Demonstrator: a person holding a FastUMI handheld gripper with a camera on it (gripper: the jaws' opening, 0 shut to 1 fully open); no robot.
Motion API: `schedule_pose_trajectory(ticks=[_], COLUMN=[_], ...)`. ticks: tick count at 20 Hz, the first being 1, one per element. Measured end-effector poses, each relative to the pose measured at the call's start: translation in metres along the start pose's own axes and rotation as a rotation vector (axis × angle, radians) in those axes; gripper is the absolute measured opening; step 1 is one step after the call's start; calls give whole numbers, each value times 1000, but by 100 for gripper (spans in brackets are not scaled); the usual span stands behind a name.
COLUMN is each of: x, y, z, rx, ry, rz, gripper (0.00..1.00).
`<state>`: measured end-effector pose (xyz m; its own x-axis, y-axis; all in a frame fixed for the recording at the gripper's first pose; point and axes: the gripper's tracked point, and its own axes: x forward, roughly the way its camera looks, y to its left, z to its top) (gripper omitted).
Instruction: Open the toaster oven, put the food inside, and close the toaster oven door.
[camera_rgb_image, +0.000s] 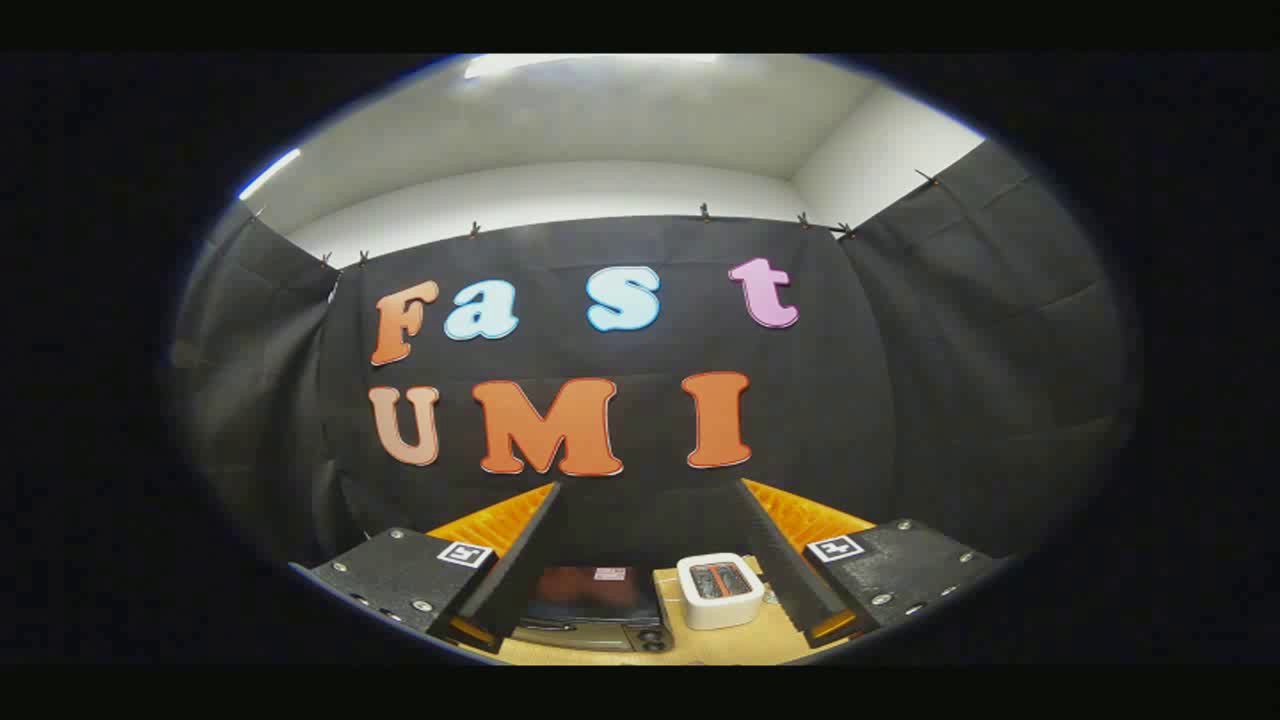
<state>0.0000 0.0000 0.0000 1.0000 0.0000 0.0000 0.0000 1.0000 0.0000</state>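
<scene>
Open tool (650, 500) above toaster oven (592, 605), white toaster (720, 590) beside.

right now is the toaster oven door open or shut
Shut: the toaster oven shows its dark glass door upright across its front, beyond the open gripper, beside the white toaster.

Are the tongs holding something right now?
No, the tongs are spread wide open with nothing pinched, and the toaster oven and the small white box sit on the table beyond them.
</scene>
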Motion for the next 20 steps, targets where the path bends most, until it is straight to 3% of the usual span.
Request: schedule_pose_trajectory(ticks=[16, 20], x=[6, 11], y=[15, 34], z=[-20, -48], rx=[-19, -21], ry=[38, 81], rz=[38, 63], gripper=[98, 98])
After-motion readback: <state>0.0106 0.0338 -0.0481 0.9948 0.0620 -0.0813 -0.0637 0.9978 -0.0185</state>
